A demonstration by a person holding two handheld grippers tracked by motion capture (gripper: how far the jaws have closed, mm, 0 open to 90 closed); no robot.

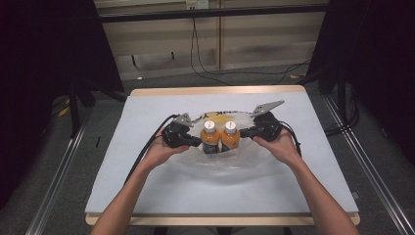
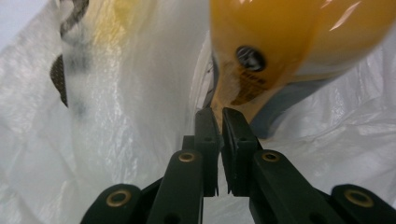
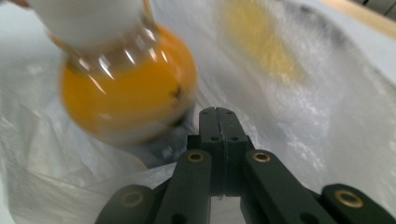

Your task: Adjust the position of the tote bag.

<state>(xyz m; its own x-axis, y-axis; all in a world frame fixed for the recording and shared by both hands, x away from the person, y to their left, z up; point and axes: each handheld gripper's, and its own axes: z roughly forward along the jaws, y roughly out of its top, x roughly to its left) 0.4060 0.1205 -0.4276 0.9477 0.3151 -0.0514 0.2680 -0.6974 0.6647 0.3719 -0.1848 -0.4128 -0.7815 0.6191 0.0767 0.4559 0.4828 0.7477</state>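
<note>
Two orange juice bottles with white caps, one (image 1: 210, 138) beside the other (image 1: 230, 137), stand upright inside a clear plastic bag (image 1: 244, 164) on the table. My left gripper (image 1: 198, 142) reaches in from the left, up against the left bottle's side. In the left gripper view its jaws (image 2: 219, 114) are closed to a sliver, with pale bag film (image 2: 116, 116) pinched between them, just under the orange bottle (image 2: 289, 37). My right gripper (image 1: 243, 132) comes in from the right. Its jaws (image 3: 217, 112) are pressed fully together, tips against the bag film (image 3: 289, 121) beside the orange bottle (image 3: 126, 93).
The bag lies spread on a pale blue mat (image 1: 147, 186) that covers the wooden table (image 1: 215, 91). Black cables trail from both grippers toward the person's forearms. Dark curtains and metal floor rails flank the table, and cables lie on the floor beyond it.
</note>
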